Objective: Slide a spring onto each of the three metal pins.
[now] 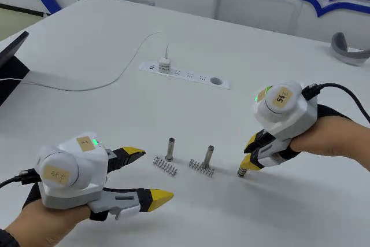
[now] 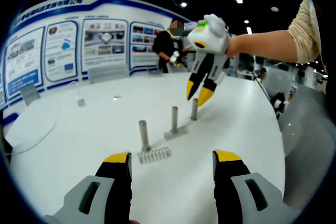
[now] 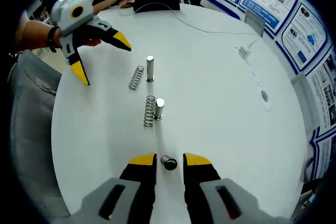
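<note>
Where a wire coil wraps it from base to top, the sleeved pin (image 1: 241, 172) is hard to make out. In the head view only its spring shows, just right of the middle pin (image 1: 208, 155), and in the right gripper view only its round metal cap. The right tool (image 1: 248, 153) hangs over that pin with its yellow-tipped jaws a narrow gap apart and the cap between them. It grips nothing, though I cannot tell whether a tip brushes the coil.

The middle pin is a smooth, upright steel cylinder, bare, with a loose spring (image 1: 202, 169) lying on its side at its base. Left of the middle pin stands a matching bare pin (image 1: 170, 148), with a second spring (image 1: 165, 166) lying at its foot. Farther left of the middle pin, the left tool (image 1: 155, 173) gapes wide and empty; the hand behind it is cut off at the frame edge. The tabletop (image 1: 115, 108) is plain matte white.
</note>
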`<state>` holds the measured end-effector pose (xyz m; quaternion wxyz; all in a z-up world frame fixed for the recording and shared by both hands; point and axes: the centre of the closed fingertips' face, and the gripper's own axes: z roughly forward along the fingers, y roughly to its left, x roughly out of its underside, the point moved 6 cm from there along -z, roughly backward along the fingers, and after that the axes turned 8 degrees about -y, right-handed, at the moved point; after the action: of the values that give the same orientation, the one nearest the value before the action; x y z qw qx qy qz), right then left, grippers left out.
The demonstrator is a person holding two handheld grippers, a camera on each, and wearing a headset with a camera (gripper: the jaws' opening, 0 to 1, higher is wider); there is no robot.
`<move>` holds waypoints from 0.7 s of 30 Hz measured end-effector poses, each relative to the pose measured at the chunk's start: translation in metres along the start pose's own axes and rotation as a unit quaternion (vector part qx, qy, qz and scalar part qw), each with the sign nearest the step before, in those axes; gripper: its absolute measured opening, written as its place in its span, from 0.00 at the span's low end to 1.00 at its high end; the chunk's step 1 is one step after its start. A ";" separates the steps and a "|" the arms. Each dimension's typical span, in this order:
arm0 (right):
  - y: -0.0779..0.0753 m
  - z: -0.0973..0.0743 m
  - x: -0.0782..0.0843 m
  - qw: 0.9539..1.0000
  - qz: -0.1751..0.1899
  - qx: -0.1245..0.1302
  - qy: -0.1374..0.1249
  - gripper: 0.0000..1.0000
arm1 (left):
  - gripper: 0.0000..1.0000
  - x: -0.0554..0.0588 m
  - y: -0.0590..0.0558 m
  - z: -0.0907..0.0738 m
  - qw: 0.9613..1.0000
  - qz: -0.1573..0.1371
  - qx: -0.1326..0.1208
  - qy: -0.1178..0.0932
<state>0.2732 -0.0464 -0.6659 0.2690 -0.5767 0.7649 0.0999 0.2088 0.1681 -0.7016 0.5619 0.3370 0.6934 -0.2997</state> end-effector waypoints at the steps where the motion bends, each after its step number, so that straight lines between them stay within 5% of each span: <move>1: 0.000 -0.002 -0.002 1.000 -0.003 0.002 -0.001 0.21 | 0.63 0.000 0.000 0.000 1.000 0.001 0.000 0.000; 9: 0.011 -0.006 -0.020 1.000 -0.007 0.001 -0.031 0.21 | 0.63 -0.001 -0.001 0.003 1.000 0.000 0.004 -0.001; 21: 0.026 0.024 -0.022 0.999 0.007 -0.022 -0.036 0.18 | 0.63 -0.004 0.001 0.001 1.000 0.002 -0.001 -0.004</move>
<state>0.2603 -0.0091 -0.6780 0.2830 -0.5735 0.7561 0.1392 0.2106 0.1672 -0.6980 0.5656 0.3365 0.6906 -0.3000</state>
